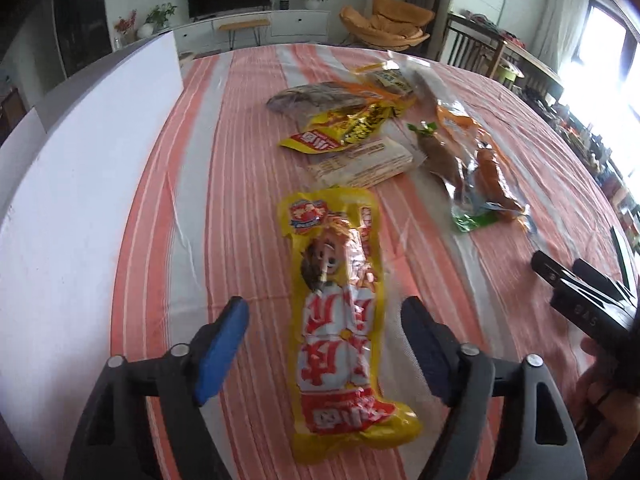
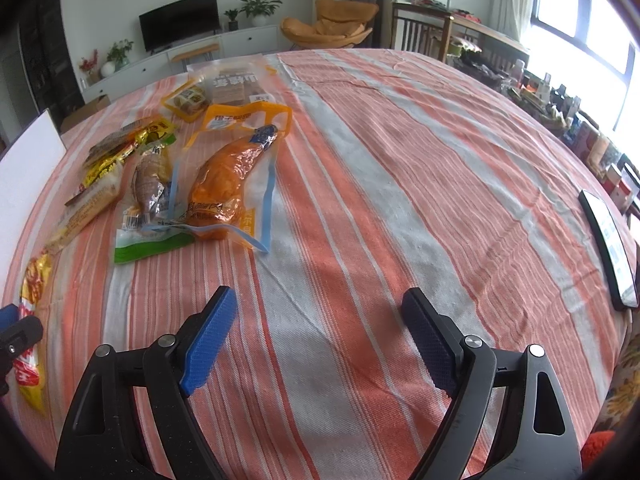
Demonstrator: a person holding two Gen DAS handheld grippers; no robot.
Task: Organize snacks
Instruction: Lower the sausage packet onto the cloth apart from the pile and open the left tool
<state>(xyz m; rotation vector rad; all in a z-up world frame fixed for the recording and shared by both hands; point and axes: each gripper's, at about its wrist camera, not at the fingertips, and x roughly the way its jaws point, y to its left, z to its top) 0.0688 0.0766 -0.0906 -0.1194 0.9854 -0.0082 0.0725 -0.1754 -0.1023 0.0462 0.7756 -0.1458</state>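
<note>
the left gripper point(image 1: 324, 316) stands released, its blue pads point(image 1: 222, 344) wide on either side of the long yellow snack packet point(image 1: 340, 312), touching neither edge. the packet lies flat on the striped tablecloth point(image 1: 200, 160), lengthwise between the fingers.

the right gripper point(image 2: 320, 312) is released too, nothing between its jaws, over a bare stretch of cloth.

beyond the yellow packet sits the loose pile of other snacks: a pale flat wafer pack point(image 1: 360, 164) just past its far end, a crumpled yellow and gold wrapper point(image 1: 344, 126) behind that, a grey pouch point(image 1: 312, 98) further back. to the right of these lie a clear bag with a brown piece and green edge point(image 2: 148, 200) and a clear bag with an orange piece point(image 2: 224, 184), overlapping. nothing lies between the left gripper and the packet.

a white board point(image 1: 80, 160) stands along the left edge of the table. a phone point(image 2: 608, 240) lies near the right edge.

the room behind holds a television point(image 2: 180, 20) on a white cabinet, potted plants, an orange chair point(image 2: 332, 24) and bright windows.
</note>
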